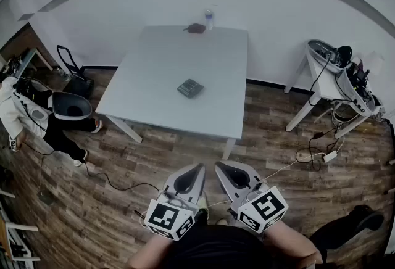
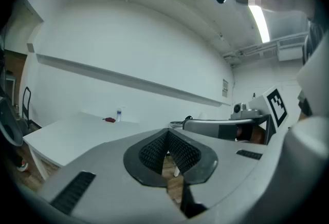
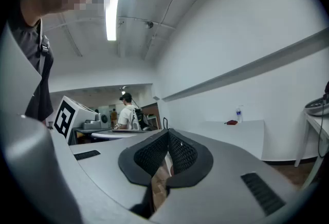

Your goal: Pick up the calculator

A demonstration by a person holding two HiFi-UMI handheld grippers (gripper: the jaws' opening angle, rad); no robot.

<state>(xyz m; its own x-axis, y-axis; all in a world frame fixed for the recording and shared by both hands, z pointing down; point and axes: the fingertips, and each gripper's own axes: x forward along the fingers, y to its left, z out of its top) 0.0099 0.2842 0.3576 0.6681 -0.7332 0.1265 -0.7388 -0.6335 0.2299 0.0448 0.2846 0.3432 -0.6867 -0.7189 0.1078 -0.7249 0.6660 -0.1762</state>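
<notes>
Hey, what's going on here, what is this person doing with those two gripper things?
A person stands back from the white table, holding the left gripper and the right gripper close to the body. Both have their jaws shut with nothing in them. The calculator lies untouched near the middle of the table, well ahead of both grippers. The pickup has not begun yet.

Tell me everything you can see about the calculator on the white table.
The calculator is a small, flat, dark grey rectangle, with what look like rows of keys on top. It lies near the middle of the white table, skewed to its edges. Only the tabletop touches it; finer detail is too small to tell.
</notes>
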